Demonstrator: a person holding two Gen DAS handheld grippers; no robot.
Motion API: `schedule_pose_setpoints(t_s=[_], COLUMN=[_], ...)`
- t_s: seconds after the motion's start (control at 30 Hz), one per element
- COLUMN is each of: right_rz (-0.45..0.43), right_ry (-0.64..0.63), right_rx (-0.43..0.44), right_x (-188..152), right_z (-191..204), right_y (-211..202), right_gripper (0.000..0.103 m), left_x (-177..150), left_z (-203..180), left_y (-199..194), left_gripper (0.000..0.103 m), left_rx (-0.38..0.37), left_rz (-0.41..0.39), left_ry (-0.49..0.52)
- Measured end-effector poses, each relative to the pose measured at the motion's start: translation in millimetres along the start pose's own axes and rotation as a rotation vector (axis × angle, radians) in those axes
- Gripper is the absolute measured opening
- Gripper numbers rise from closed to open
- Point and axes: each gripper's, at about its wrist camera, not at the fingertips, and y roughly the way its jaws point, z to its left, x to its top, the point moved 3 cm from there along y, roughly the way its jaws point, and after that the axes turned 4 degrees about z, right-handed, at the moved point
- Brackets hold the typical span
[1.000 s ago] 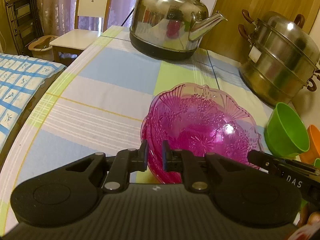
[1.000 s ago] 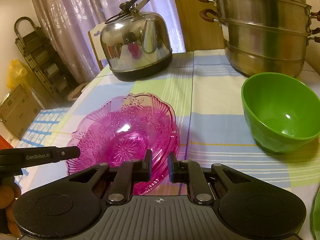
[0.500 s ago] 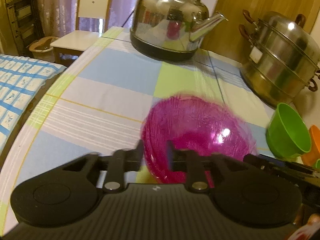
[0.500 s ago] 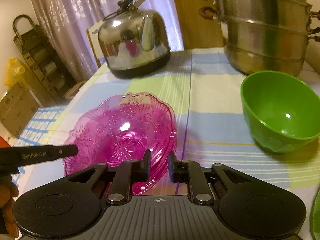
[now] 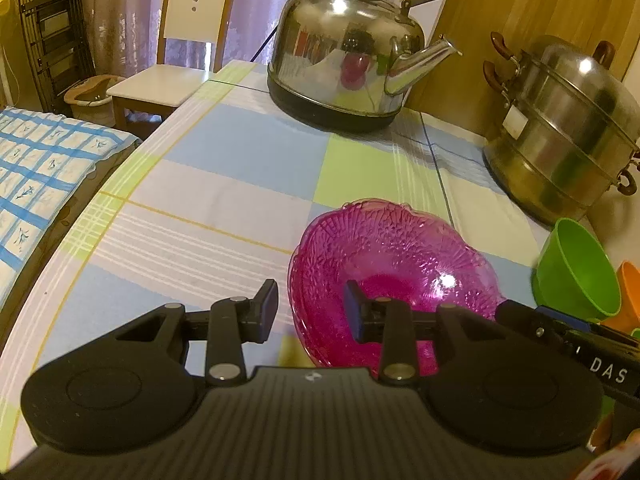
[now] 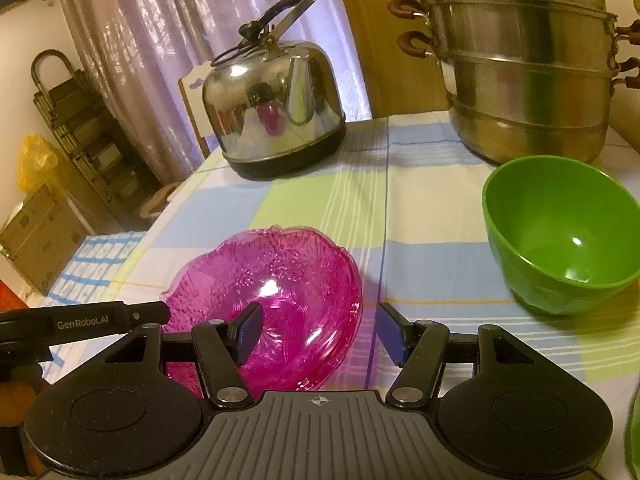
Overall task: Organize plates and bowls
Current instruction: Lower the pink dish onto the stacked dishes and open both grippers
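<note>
Pink bowl (image 5: 394, 264) sits on desk (image 5: 224, 184), near edge, in front of kettle (image 5: 348, 52). Left tool (image 5: 310, 312): released, jaws apart astride bowl's left rim, pads clear of it. Right tool (image 6: 316, 330): jaws opening, astride right rim, no contact. Right view only: green bowl (image 6: 560, 232) upright w/ full interior, beside steamer pot (image 6: 524, 64). Left view only: orange bowl (image 5: 630, 296) behind green; chair (image 5: 176, 52) and bed (image 5: 44, 168) at left.
</note>
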Motion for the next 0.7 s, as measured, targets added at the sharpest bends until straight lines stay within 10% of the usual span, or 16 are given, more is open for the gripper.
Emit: schedule_pose_setpoints(t_s=[0.7], right_rz=[-0.032], right_ry=[-0.013], right_rx=[-0.077], right_x=[-12.5], right_z=[-3.7], right_y=[-25.4], right_gripper=[0.062], left_x=[-9.4], left_z=[-28.0], left_y=[-18.4], left_gripper=[0.04], left_rx=[-0.051], left_rz=[-0.034], left_ry=[0.045])
